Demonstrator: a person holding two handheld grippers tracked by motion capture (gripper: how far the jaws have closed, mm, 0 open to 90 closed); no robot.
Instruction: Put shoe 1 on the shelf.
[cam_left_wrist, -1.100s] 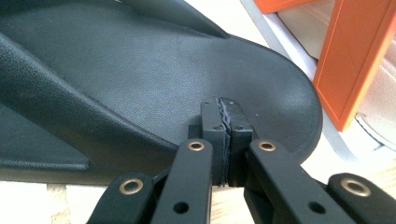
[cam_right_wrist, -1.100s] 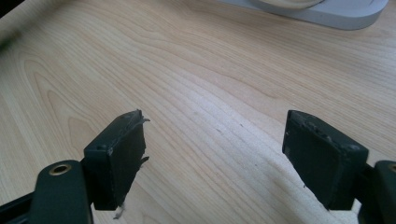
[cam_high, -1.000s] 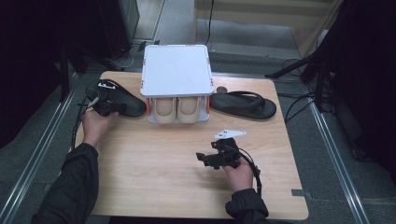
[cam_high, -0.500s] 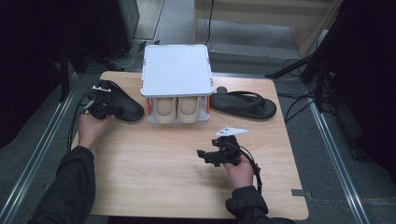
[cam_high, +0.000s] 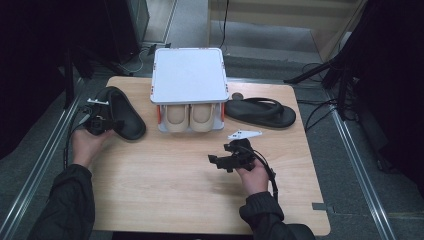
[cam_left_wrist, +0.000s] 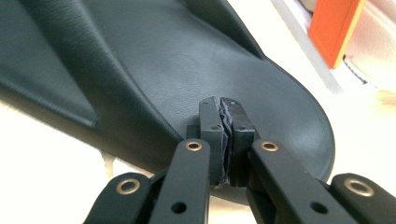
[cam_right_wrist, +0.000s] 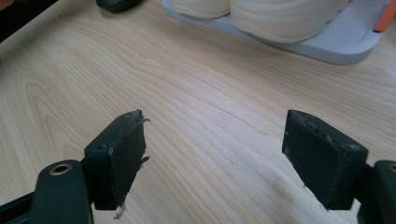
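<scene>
A black slide slipper (cam_high: 127, 117) lies at the table's left, heel toward me. My left gripper (cam_high: 116, 123) is at its left edge with its tip over the footbed. In the left gripper view the slipper (cam_left_wrist: 163, 60) lies right under the jaws of the left gripper (cam_left_wrist: 223, 105), which are pressed together with nothing visible between the pads. A black flip-flop (cam_high: 260, 112) lies at the right of the rack. My right gripper (cam_high: 214, 161) hovers low over bare wood near the middle, pointing left. In its own view the right gripper (cam_right_wrist: 215, 126) stands open and empty.
A white two-tier shoe rack (cam_high: 189, 75) with orange posts (cam_left_wrist: 336, 28) stands at the table's (cam_high: 165, 190) back centre. A pair of beige shoes (cam_high: 190, 117) sits on its lower shelf, their toes (cam_right_wrist: 280, 18) just ahead of the right gripper. Dark cables and stands surround the table.
My left hand and gripper have drawn leftward, and the black slipper has shifted and turned with them, its heel end now nearer me. The right hand has stayed put.
</scene>
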